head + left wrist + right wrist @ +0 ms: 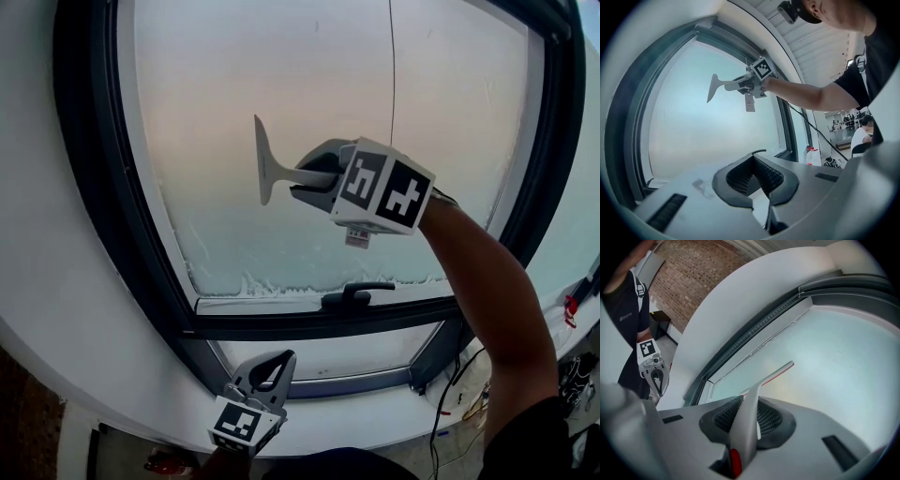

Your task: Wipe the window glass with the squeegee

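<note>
A dark window frame (94,206) arcs up the left of the head view, set in a curved white wall (37,281). On its bottom rail, at lower middle, a black handle (356,295) lies level. At lower right hangs a black cable (461,367), with 1 small red object (570,307) at the right edge. Right of centre in the left gripper view stands 1 clear bottle (813,157) with a red cap. Farther right is a distant person in a white top (859,137). A brick wall (698,273) fills the right gripper view's upper left, above a black box (660,324).

Open window glass (206,112) left of the squeegee (263,159) in the right gripper (314,180), black handle (356,296) jutting below it, thin cord (392,56) above, dark frame (103,187) all round.
</note>
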Motion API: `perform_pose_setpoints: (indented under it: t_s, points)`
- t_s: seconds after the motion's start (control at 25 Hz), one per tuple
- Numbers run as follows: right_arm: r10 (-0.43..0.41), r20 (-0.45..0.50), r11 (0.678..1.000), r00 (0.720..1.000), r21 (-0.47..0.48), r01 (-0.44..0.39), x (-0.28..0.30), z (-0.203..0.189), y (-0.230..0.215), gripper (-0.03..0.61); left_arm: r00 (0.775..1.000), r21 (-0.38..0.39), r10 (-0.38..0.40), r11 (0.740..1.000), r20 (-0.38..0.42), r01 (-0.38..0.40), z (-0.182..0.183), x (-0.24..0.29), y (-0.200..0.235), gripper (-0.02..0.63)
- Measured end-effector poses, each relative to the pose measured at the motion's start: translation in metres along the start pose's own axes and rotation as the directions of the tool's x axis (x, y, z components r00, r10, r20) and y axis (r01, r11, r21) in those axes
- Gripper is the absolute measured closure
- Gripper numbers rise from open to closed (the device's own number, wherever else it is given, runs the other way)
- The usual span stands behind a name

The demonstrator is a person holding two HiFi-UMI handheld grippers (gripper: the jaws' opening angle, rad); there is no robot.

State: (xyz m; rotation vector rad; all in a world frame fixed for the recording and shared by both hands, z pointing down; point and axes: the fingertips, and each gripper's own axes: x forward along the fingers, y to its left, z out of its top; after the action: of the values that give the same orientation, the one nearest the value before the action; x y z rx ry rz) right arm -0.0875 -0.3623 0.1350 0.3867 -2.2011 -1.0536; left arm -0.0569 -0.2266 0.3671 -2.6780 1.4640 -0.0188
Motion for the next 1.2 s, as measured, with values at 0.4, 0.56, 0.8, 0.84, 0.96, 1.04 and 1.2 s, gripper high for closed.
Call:
perform_pose_setpoints:
  t_s: [0.4,0.56,0.8,0.84,0.96,1.04,1.2]
  points:
    - [-0.023,-0.047,1.0,0.999,0.004,0.023,-0.044,-0.042,-0.009,0.511,1.0,-0.025,-0.014,1.0,0.012,0.014,-0.002,0.025,-0.022,0.613]
    - [-0.032,-0.059,0.999,0.998,0.011,0.033,-0.058,-0.054,-0.013,0.511,1.0,-0.028,-0.019,0.999,0.016,0.019,-0.001,0.032,-0.031,0.612]
    - [-0.038,-0.092,0.999,0.995,0.011,0.039,-0.076,-0.073,-0.013,0.511,0.999,-0.031,-0.033,0.999,0.012,0.033,-0.002,0.041,-0.043,0.612]
    - [-0.039,-0.1,0.999,0.994,0.012,0.041,-0.079,-0.077,-0.013,0.511,0.999,-0.031,-0.037,0.999,0.013,0.037,-0.002,0.042,-0.046,0.612]
    - [-0.048,-0.119,0.998,0.992,0.023,0.051,-0.088,-0.089,-0.014,0.511,0.999,-0.03,-0.049,0.998,0.018,0.05,-0.001,0.046,-0.052,0.612]
    - [-0.053,-0.124,0.998,0.991,0.037,0.058,-0.093,-0.094,-0.015,0.511,0.998,-0.028,-0.057,0.998,0.021,0.058,-0.001,0.048,-0.056,0.612]
    - [-0.056,-0.138,0.996,0.989,0.054,0.064,-0.102,-0.101,-0.016,0.511,0.997,-0.018,-0.075,0.997,0.02,0.076,0.001,0.049,-0.063,0.612]
